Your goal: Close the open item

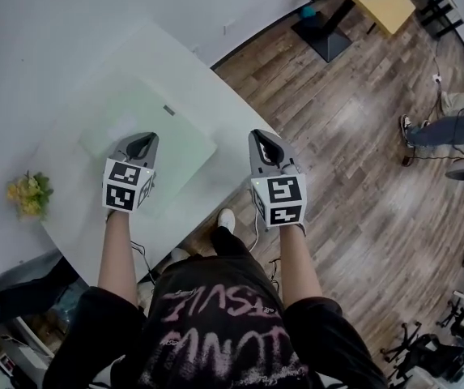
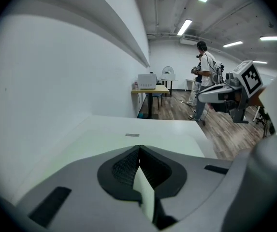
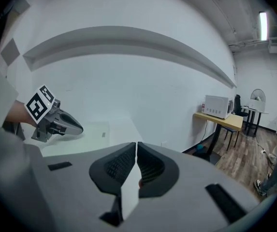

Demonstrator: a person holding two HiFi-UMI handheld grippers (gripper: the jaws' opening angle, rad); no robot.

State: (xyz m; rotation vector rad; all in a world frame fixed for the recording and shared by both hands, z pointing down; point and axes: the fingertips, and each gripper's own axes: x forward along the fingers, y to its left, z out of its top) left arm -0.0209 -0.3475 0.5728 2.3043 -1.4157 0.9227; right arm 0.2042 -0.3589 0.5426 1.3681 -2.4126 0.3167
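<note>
Table [image 1: 191,87] white, pushed against a white wall, near edge close to the body. Flat green case [image 1: 179,136] lying in the middle of it. Left gripper [image 1: 142,144] just over the case, fingers pressed together, holding nothing. Right gripper [image 1: 262,143] out at the table's right edge, beside the case, fingers pressed together too, empty. Open room between them. Yellow flowers [image 1: 27,193] by the left edge. Wood floor [image 1: 361,177] on the right.
</note>
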